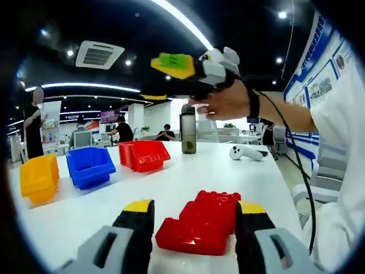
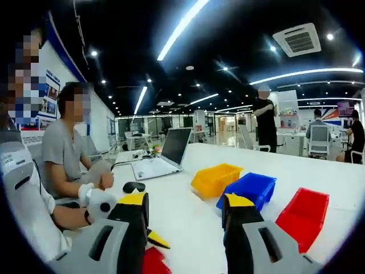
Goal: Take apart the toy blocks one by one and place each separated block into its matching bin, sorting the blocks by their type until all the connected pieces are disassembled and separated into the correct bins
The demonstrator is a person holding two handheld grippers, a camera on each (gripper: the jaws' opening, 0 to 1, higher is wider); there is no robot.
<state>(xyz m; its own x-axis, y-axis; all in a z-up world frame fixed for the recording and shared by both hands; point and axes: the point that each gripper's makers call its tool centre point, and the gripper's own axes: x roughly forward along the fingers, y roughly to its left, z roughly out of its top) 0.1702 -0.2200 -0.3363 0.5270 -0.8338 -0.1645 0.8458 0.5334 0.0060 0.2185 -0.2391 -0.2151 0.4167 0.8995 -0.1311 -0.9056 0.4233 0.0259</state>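
Left gripper view shows the left gripper [image 1: 194, 228] spread wide around the red block stack [image 1: 202, 224], so close squarely there; right gripper [image 1: 181, 67] seemingly carries a yellow-green block [image 1: 173, 64] to its bin.

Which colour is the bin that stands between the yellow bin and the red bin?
Blue. The middle bin shows best in the left gripper view.

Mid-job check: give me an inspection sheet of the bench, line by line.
Surface: white table, bare around the bins.
Job's things: red block stack on the table between the left gripper's jaws; yellow bin, blue bin, red bin in a row.
Clutter: water bottle, white controller, laptop, mouse.
Grippers: left gripper open; right gripper raised, shut on a yellow-and-green block.
Cables: black cable hanging from the person's wrist.
Surroundings: open office, people seated and standing.
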